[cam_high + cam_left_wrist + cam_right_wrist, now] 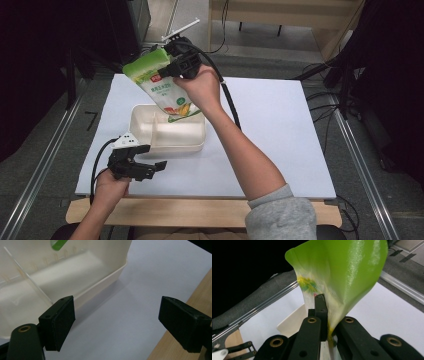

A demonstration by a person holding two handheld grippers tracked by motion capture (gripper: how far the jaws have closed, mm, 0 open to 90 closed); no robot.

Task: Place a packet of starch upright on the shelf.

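A green and white food pouch (159,84) hangs tilted above the cream plastic tub (145,131), its lower corner over the tub's right part. My right gripper (176,67) is shut on the pouch near its top edge; in the right gripper view the jaws pinch the pouch (342,272) between them, my right gripper (327,322) closed on the film. My left gripper (159,166) rests low on the white table just in front of the tub, jaws wide apart with nothing between them. In the left gripper view my left gripper (116,322) faces the tub's wall (105,281), whose inside has a thin divider.
The white table top (280,135) has open room to the right of the tub. A wooden edge strip (200,212) runs along the front. Dark cables (330,100) and metal rails lie on the floor beside the table.
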